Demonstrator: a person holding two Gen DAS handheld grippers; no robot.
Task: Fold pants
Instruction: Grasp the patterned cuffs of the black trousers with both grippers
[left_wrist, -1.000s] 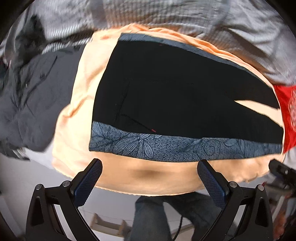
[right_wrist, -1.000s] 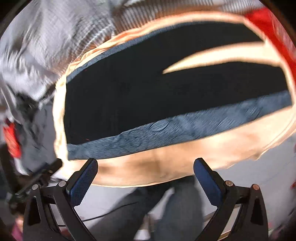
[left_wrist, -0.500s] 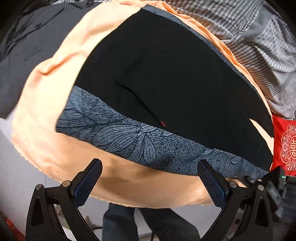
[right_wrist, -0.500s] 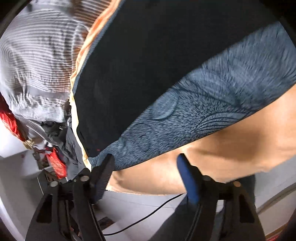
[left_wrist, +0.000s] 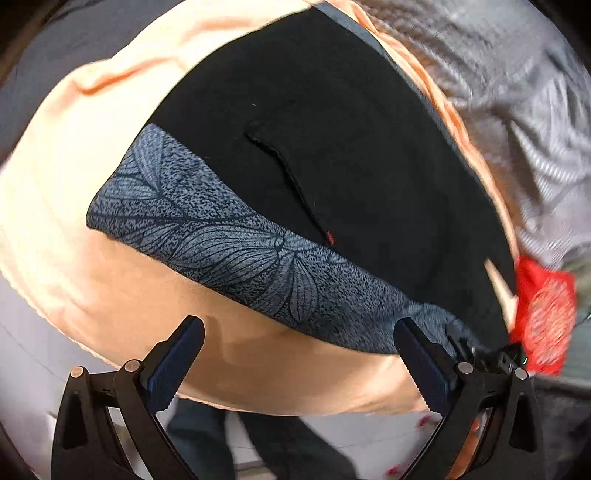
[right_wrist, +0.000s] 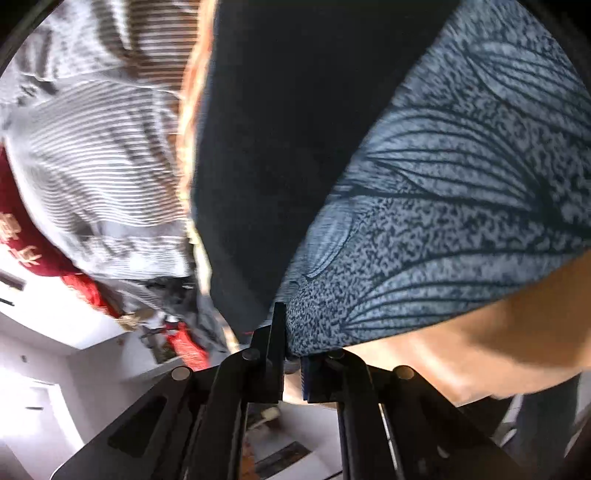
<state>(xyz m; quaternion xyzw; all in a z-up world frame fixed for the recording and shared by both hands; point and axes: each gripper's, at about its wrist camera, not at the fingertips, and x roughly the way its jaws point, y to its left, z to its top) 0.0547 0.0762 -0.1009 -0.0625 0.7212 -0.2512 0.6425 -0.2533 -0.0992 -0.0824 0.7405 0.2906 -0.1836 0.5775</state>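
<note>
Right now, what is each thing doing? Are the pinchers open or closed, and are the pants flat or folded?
left gripper: open, holding nothing, above the orange cloth.
right gripper: shut on the pants' hem corner.
pants: spread flat, not yet folded.
orange cloth: spread under the pants.
striped sheet: rumpled.

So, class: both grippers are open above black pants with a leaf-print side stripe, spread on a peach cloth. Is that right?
Not quite. Only the left gripper is open. The right wrist view shows the right gripper shut on the leaf-print stripe of the pants. The peach cloth is correct.
</note>
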